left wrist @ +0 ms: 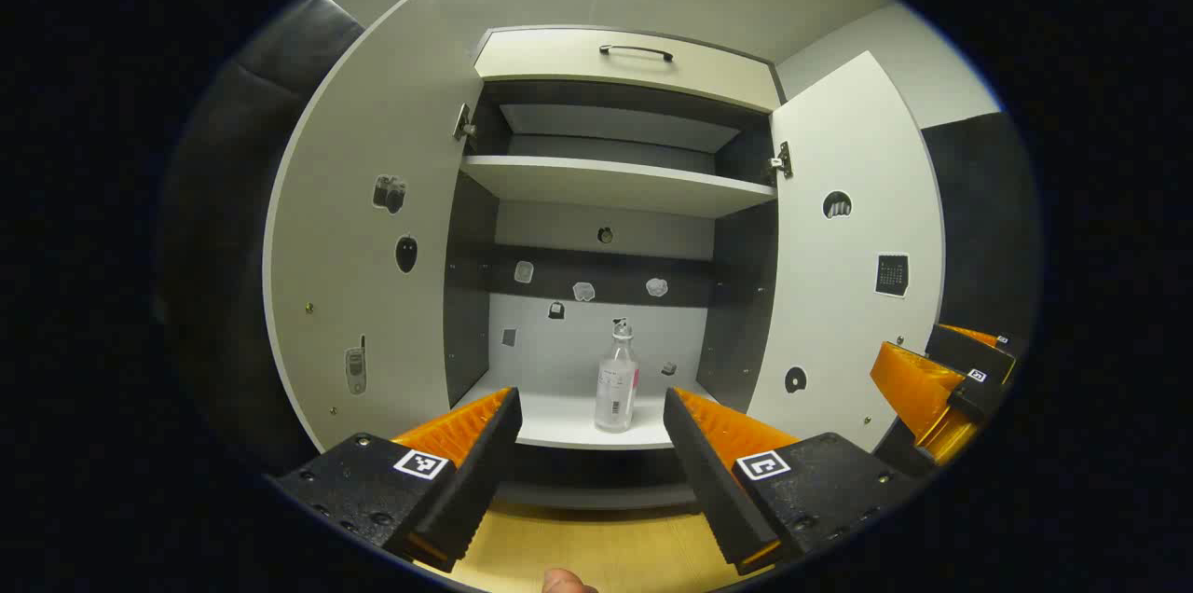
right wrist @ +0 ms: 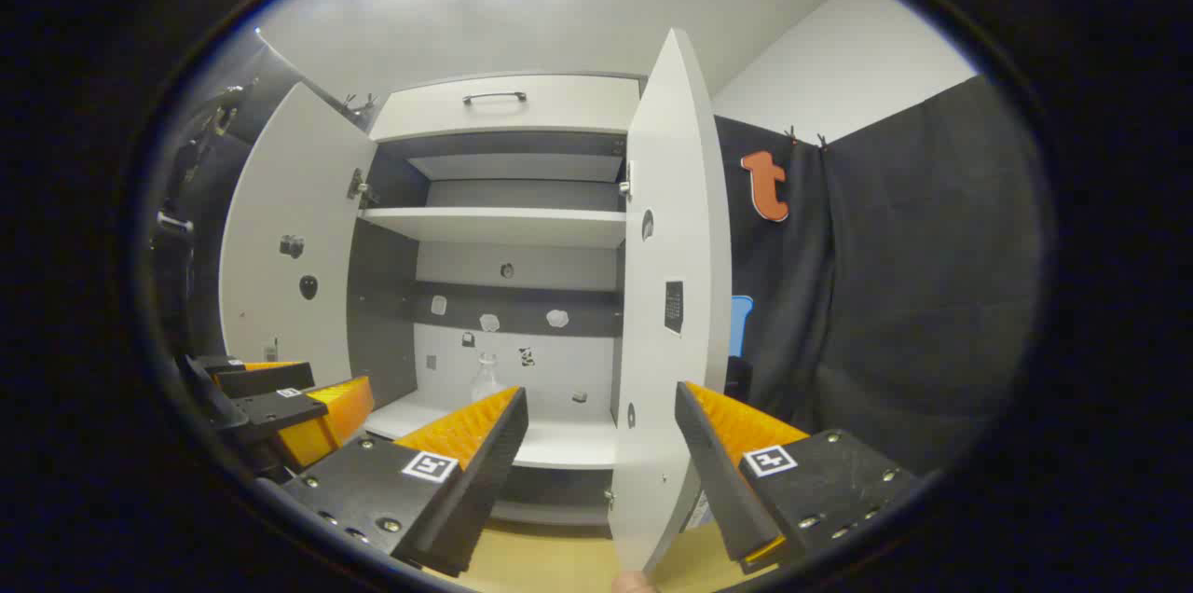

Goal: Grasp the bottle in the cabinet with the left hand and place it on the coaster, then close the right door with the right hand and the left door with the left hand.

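Step in hand looks like the first one: reach for the bottle, not grasped yet. Left gripper (left wrist: 592, 439) spread wide, nothing between the fingers, aimed straight into the open cabinet (left wrist: 615, 183). Clear bottle (left wrist: 617, 383) with a pink-edged label and pump cap stands upright on the bottom shelf (left wrist: 559, 416), near its front edge, at about 12 o'clock just above the finger gap in the left gripper view, well apart from the fingertips.

Both doors open: left door (left wrist: 373, 239) at 9 o'clock, right door (left wrist: 853, 248) at 3 o'clock. Coaster not seen in these frames, so drop spot unknown. Wood-tone surface (left wrist: 596, 546) at 6 o'clock below the cabinet.

Right gripper (right wrist: 601, 453) also wide and empty. In the right gripper view the right door's edge sits between its fingers at 6 o'clock, contact not clear. Bottle top just peeks over the near finger at 10 o'clock there.

Next move, my guess: push left gripper forward, keep the bottle centred in the gap, close on the body below the label. It's tall and narrow, so a bump from one finger could tip it.
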Demonstrator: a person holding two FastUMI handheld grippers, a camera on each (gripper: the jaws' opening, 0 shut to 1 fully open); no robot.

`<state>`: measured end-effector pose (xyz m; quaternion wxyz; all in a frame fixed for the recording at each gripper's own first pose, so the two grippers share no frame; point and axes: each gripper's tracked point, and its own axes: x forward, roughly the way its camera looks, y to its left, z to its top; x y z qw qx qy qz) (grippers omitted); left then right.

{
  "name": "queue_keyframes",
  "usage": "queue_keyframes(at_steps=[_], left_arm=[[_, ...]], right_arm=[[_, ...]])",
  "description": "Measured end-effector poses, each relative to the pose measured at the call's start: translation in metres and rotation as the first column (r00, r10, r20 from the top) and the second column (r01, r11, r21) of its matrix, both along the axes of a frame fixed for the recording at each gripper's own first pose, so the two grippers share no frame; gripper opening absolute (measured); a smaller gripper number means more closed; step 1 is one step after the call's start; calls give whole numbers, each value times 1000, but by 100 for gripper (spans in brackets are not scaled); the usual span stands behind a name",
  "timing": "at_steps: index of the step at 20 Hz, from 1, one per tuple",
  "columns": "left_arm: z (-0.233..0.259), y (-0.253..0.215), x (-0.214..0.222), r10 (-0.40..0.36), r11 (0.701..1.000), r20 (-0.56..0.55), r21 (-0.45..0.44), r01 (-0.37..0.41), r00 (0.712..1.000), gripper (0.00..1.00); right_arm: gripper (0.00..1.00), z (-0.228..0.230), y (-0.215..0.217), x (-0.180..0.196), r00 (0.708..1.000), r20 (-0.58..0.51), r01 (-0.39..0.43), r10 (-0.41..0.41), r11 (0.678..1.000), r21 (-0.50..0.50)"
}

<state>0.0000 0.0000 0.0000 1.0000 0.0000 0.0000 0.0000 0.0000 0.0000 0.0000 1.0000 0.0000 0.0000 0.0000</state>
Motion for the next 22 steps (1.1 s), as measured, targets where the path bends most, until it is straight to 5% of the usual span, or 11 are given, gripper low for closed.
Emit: queue_keyframes(at_steps=[22], left_arm=[[-9, -9, -14, 4, 1000, -15, -8, -4, 1000, 96]], right_arm=[[93, 6, -4, -16, 999, -6, -34, 34, 999, 26]])
